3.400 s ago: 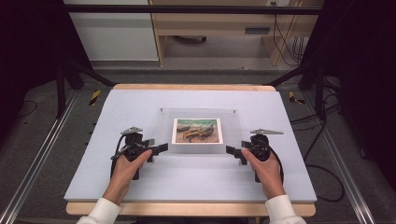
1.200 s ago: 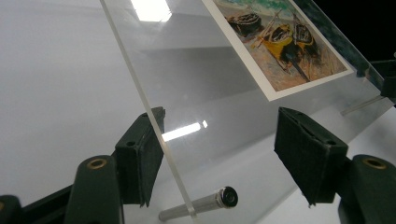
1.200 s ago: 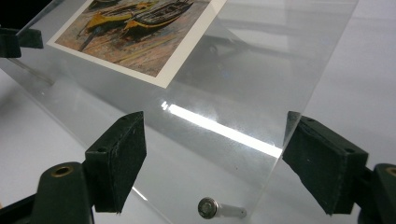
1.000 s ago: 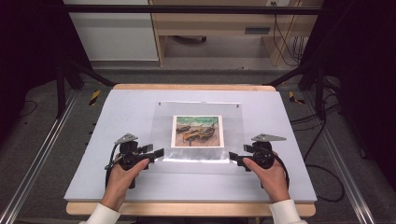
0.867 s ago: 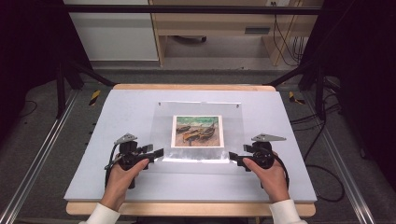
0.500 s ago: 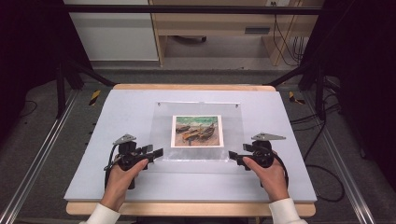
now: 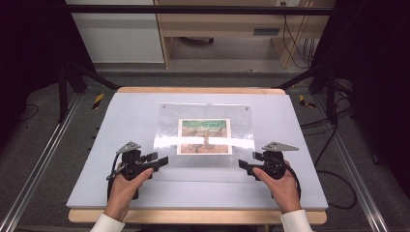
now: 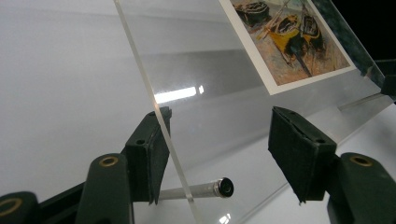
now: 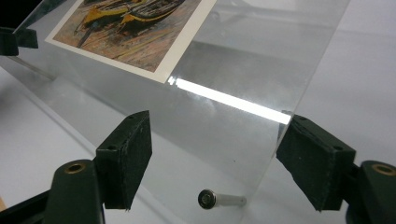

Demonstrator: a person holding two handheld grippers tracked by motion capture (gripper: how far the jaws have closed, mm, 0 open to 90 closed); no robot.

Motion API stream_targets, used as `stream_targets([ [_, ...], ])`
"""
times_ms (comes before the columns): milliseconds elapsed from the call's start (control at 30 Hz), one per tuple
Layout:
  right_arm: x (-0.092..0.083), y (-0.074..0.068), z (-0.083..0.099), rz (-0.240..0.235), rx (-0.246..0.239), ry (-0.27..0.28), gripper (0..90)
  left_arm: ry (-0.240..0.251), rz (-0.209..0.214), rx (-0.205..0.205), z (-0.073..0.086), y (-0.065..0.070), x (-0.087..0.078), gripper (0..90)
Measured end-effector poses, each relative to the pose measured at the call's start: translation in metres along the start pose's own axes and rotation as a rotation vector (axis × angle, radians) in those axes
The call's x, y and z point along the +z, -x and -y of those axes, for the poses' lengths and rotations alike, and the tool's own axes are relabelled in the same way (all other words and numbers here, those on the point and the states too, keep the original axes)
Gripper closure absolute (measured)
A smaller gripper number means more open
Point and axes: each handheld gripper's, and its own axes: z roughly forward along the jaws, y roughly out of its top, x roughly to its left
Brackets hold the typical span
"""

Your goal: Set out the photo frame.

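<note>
Left hand-held gripper (image 7: 163, 160): jaws standing wide apart, gripping nothing. In the left gripper view the left edge of the clear acrylic sheet (image 8: 196, 93) is running up just inside its left pad (image 8: 150, 154), touching or nearly so; can't tell which. The right pad (image 8: 299, 156) is sitting well clear. A small metal standoff pin (image 8: 205, 189) is lying between the jaws, under the sheet's near corner.

Right hand-held gripper (image 7: 243, 165): also gaping wide, not clamping anything. In the right gripper view the sheet's right edge is ending just short of its right pad (image 9: 315, 158), and the left pad (image 9: 126, 156) is sitting over the sheet area, apart from it. A second standoff pin (image 9: 219, 199) is showing between the jaws, near that corner.

Ahead of both grippers, a print of boats (image 7: 203, 136) is lying under the sheet, roughly midway between them. A bright light reflection is crossing the sheet.

In the high view, each hand is holding its gripper at a near corner of the sheet, on the pale desk (image 7: 130, 111). Cables are trailing back from both.
</note>
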Motion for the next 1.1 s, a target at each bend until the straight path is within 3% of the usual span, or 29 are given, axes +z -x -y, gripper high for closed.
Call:
stream_targets([
  [733,-0.011,-0.008,0.009,0.036,-0.044,0.016,37.4,0.002,-0.015,0.033,0.01,0.008,-0.011,42.9],
  [900,-0.015,-0.009,0.012,0.038,-0.054,0.019,40.8,0.011,-0.018,0.008,0.013,0.009,-0.013,46.6],
  [1100,-0.017,-0.01,0.013,0.039,-0.064,0.022,43.4,0.01,-0.023,0.02,0.015,0.01,-0.015,47.2],
])
